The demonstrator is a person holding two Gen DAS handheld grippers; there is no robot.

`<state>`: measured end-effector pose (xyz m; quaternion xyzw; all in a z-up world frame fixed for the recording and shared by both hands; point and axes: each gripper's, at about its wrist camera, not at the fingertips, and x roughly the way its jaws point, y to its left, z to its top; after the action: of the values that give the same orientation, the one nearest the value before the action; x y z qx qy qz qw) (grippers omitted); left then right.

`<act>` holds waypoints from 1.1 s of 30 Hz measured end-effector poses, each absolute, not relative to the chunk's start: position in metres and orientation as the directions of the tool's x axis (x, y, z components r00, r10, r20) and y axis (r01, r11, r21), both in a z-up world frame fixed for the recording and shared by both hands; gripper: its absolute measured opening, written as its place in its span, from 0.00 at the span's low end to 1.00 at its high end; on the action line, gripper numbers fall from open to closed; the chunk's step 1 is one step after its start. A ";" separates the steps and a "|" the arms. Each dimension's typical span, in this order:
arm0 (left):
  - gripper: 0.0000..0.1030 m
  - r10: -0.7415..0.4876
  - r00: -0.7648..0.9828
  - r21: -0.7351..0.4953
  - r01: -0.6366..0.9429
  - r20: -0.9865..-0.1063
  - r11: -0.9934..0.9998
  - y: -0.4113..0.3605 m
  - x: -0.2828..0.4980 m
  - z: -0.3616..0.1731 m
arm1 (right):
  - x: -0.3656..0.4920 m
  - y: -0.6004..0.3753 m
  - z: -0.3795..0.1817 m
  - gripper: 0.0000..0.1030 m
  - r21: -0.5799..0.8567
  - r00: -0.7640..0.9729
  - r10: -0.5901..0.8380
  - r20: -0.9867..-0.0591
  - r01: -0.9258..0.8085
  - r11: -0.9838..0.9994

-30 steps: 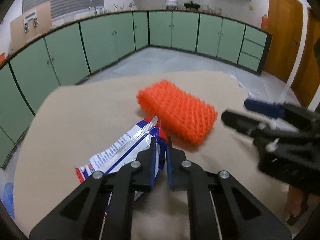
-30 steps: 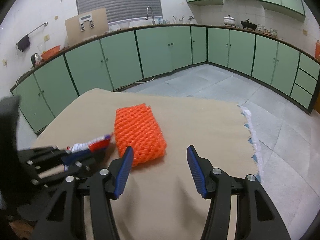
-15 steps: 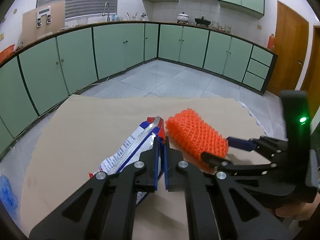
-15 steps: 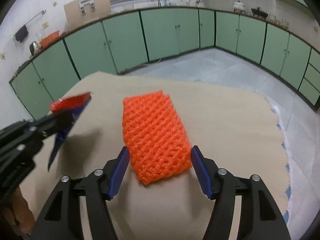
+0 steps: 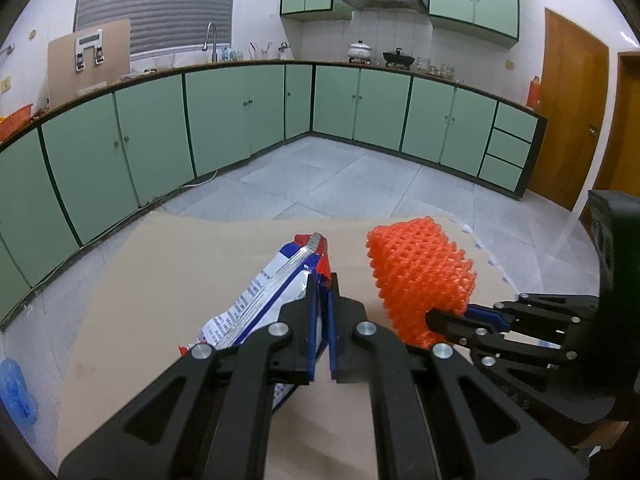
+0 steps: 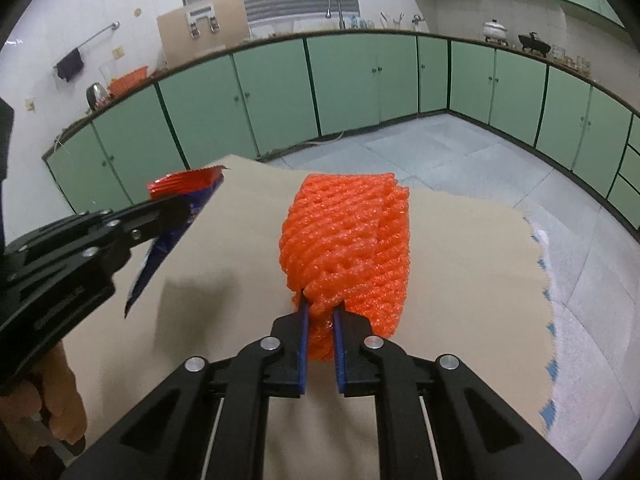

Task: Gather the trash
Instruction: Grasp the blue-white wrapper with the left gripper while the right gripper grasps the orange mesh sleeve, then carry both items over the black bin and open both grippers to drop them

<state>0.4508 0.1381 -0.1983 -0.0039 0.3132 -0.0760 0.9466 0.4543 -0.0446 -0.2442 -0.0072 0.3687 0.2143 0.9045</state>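
In the left wrist view, the left gripper (image 5: 322, 300) was pressed together on the snack wrapper (image 5: 264, 300), a crinkled blue, white and red packet that ran from the pads out toward 10 o'clock, its sealed red end raised clear of the table (image 5: 168, 280). At 3 o'clock from it, the right gripper (image 5: 444, 316) came in from the frame's right edge with the orange foam net (image 5: 422, 268) in its tips.

In the right wrist view, the right gripper (image 6: 320, 320) was closing, its blue pads pinching the near end of the orange foam net (image 6: 348, 240), which bunched up between them and stood out toward 12 o'clock above the tan tabletop (image 6: 460, 280). At 9 o'clock, the left gripper (image 6: 176, 212) held the wrapper (image 6: 176, 216) edge-on, and a person's hand (image 6: 44, 408) showed under it at 8 o'clock.

No bin, bag or other container for the trash could be made out in either view; only green cabinets (image 5: 224, 120) ringed the room.
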 end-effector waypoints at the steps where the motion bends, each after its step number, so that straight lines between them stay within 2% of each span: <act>1: 0.03 -0.149 0.794 -0.058 0.142 -0.589 0.988 0.137 0.446 -0.194 | 0.446 -0.049 -0.238 0.10 0.146 0.643 0.384 -0.663 -0.392 0.908; 20: 0.03 -0.241 0.827 -0.066 0.241 -0.508 0.968 0.065 0.295 -0.103 | 0.295 -0.136 -0.134 0.10 0.162 0.768 0.357 -0.531 -0.322 0.933; 33: 0.03 -0.335 0.807 -0.058 0.352 -0.487 0.934 0.004 0.210 -0.074 | 0.189 -0.198 -0.111 0.10 0.146 0.813 0.293 -0.504 -0.254 0.956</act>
<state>0.2096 0.0040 -0.0739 0.0175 0.2532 -0.1807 0.9502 0.1891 -0.1980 -0.1108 0.0360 0.2703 0.1435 0.9513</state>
